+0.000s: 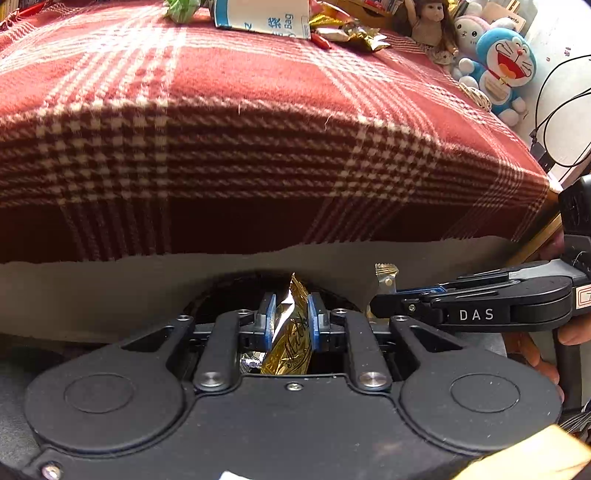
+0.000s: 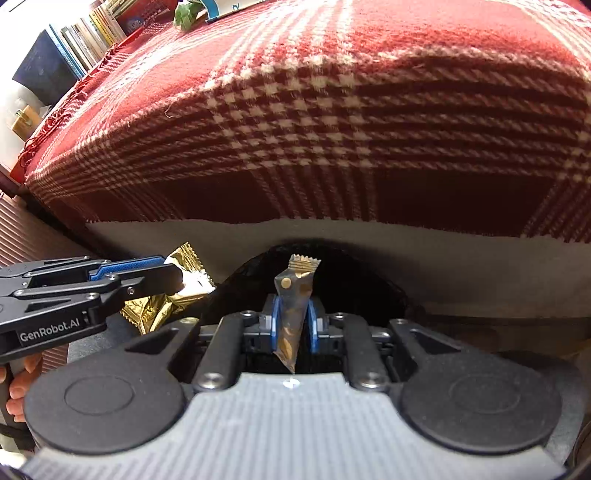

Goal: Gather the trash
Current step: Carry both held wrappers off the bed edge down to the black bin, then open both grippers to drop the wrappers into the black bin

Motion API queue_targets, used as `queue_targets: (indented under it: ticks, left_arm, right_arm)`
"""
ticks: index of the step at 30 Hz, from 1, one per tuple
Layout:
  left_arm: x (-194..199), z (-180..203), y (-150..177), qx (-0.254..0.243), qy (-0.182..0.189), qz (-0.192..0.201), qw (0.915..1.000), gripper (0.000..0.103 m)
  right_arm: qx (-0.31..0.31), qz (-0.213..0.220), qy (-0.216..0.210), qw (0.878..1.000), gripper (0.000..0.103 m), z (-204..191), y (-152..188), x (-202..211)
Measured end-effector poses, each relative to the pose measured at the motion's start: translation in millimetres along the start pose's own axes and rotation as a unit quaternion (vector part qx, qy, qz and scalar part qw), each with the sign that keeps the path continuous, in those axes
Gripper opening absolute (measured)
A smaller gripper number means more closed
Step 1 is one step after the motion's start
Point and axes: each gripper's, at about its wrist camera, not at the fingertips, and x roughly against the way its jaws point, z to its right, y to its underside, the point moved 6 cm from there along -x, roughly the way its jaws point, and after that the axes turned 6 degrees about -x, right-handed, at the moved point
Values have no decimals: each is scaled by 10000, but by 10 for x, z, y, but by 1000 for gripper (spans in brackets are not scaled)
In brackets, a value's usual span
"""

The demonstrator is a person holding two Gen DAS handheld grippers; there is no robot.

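My left gripper (image 1: 291,317) is shut on a crumpled gold foil wrapper (image 1: 290,332), held upright between its blue pads. In the right wrist view that left gripper (image 2: 173,278) comes in from the left with the gold foil wrapper (image 2: 166,306) hanging from it. My right gripper (image 2: 293,317) is shut on a slim brown sachet wrapper (image 2: 293,299); in the left wrist view it (image 1: 380,306) enters from the right with the sachet's crimped end (image 1: 386,275) sticking up. Both hang over a dark round bin opening (image 2: 351,280). More wrappers (image 1: 347,31) lie far back on the blanket.
A red and white plaid blanket (image 1: 258,110) covers the raised surface ahead and drapes over its front edge. On it lie a white and blue bag (image 1: 262,14) and green trash (image 1: 179,9). Plush toys (image 1: 506,66) and cables (image 1: 554,110) stand right; books (image 2: 92,40) left.
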Motion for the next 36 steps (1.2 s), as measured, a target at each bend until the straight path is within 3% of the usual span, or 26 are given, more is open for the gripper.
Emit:
queue_targets:
  ticks: [7, 8, 9, 11, 12, 13, 18, 27, 30, 36]
  left_arm:
    - [-136, -22, 19, 23, 2, -153, 9999, 18]
    - [-144, -17, 4, 29, 0, -170, 9999, 18]
    - [-152, -19, -1, 43, 1, -176, 9998, 18]
    - [-162, -24, -11, 76, 8, -214, 9997, 26]
    - [-164, -36, -11, 86, 23, -222, 9997, 35]
    - [-164, -38, -11, 93, 20, -219, 9997, 41]
    - [-176, -44, -15, 78, -26, -238, 9997, 49]
    - [-76, -36, -73, -76, -193, -138, 9997, 54]
    - [126, -8, -167, -228, -168, 89, 9996, 57]
    - [634, 29, -564, -672, -221, 970, 9928, 80]
  right_arm:
    - [-32, -84, 36, 10000, 28, -24, -45, -121]
    - [-28, -85, 44, 10000, 30, -33, -59, -134]
    - [-26, -89, 61, 9999, 41, -36, -66, -143]
    - [-32, -105, 68, 9999, 49, -38, -81, -151]
    - [-36, -117, 64, 9999, 51, -45, -85, -161]
    - [-32, -130, 57, 9999, 52, -48, -93, -170]
    - [7, -129, 21, 9999, 55, -53, -110, -185]
    - [73, -63, -8, 10000, 60, -81, -155, -50]
    - [302, 106, -51, 9995, 65, -151, -177, 76]
    - [894, 808, -302, 9923, 76, -340, -382, 624]
